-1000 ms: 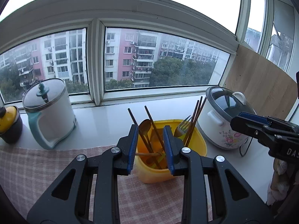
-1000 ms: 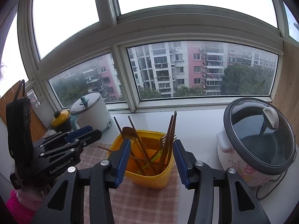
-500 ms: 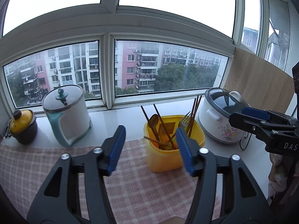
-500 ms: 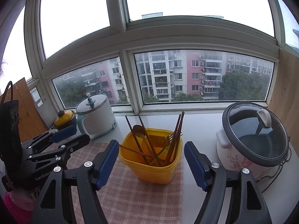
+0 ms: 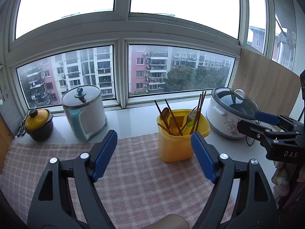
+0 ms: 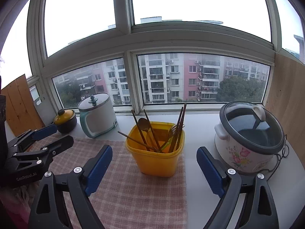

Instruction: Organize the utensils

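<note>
A yellow plastic container [image 5: 175,148] [image 6: 158,162] stands on a pink checked cloth [image 5: 143,181]. Brown chopsticks [image 5: 199,110], a golden spoon [image 5: 164,114] and a green-handled fork [image 5: 189,117] stand upright in it. My left gripper [image 5: 153,139] is drawn back from the container, to its left, its jaws opening with nothing between them. My right gripper [image 6: 154,152] faces the container from a short way back, its jaws also opening and empty. Each gripper shows in the other's view: the right [image 5: 253,121] at the edge, the left [image 6: 57,136] over the cloth.
A floral rice cooker [image 5: 230,114] [image 6: 247,139] with a cord sits right of the container. A white and teal electric pot [image 5: 83,112] and a small yellow-lidded pot [image 5: 39,126] stand at the back left by the window. A wooden panel [image 5: 266,87] closes the right side.
Both grippers have pulled back from the container, which looks smaller and farther off. Both pairs of jaws have spread from narrow to wide. The utensils stay in the container.
</note>
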Tool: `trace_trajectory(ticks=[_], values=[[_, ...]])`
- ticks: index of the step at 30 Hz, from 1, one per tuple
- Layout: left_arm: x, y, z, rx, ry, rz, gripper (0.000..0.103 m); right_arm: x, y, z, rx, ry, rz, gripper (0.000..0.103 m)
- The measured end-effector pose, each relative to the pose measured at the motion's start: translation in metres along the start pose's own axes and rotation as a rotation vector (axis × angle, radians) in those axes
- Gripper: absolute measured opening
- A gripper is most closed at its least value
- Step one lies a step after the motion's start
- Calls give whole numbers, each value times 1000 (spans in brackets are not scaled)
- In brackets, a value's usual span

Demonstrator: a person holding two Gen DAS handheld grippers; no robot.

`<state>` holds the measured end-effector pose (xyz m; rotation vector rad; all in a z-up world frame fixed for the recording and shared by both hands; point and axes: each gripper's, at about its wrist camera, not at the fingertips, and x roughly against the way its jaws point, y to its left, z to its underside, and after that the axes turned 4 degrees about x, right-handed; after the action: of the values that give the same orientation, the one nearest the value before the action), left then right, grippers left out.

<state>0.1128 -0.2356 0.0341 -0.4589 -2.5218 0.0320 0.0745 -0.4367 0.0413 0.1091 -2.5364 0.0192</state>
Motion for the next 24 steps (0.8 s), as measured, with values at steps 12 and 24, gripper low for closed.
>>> trace_trajectory(ticks=[12, 24], values=[[19, -6, 24, -43, 31, -45, 93, 19, 9, 16, -49, -17, 61, 103], [31, -8, 35, -15, 47, -70, 102, 27, 15, 27, -50, -22, 103, 103]])
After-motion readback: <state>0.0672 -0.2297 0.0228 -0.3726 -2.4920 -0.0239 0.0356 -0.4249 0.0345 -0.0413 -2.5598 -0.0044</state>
